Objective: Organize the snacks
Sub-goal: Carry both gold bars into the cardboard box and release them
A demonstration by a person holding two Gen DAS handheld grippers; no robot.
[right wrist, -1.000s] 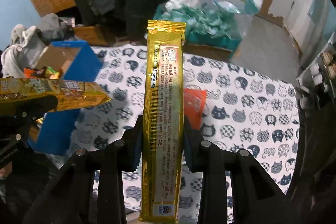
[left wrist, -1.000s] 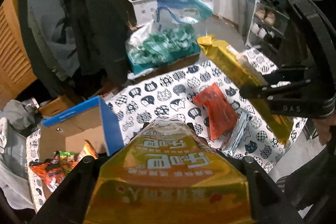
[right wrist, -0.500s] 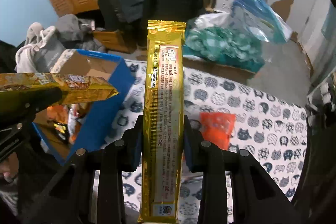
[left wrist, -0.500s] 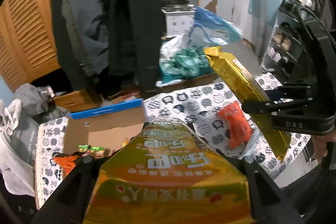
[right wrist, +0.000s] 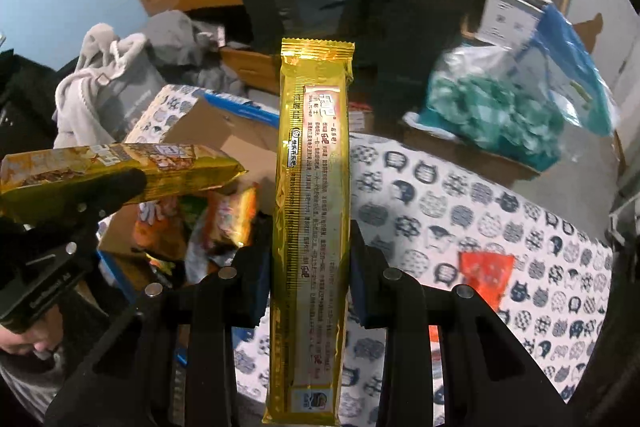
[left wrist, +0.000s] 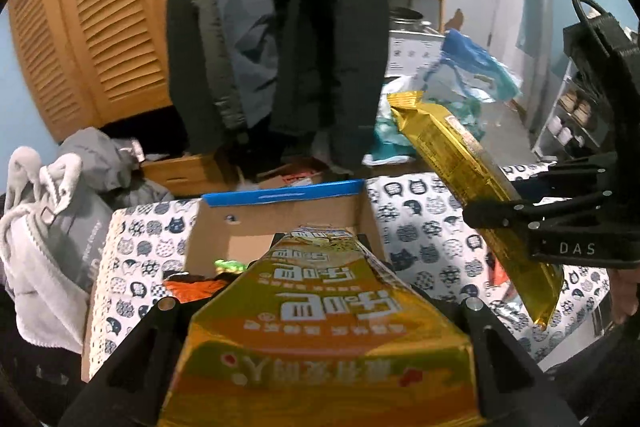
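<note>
Two gold snack packets are being gripped, one per tool. Your left gripper (left wrist: 320,291) is clamping a wide gold packet (left wrist: 324,327) lengthwise, poised over the open cardboard box (left wrist: 276,223) holding other snacks. Your right gripper (right wrist: 310,267) is pinching a long gold packet (right wrist: 312,211) upright above the cat-print tablecloth (right wrist: 460,195), where an orange packet (right wrist: 486,273) is lying.

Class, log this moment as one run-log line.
left hand-held gripper: shut on gold packet | right hand-held gripper: shut on gold bar | above: cardboard box
</note>
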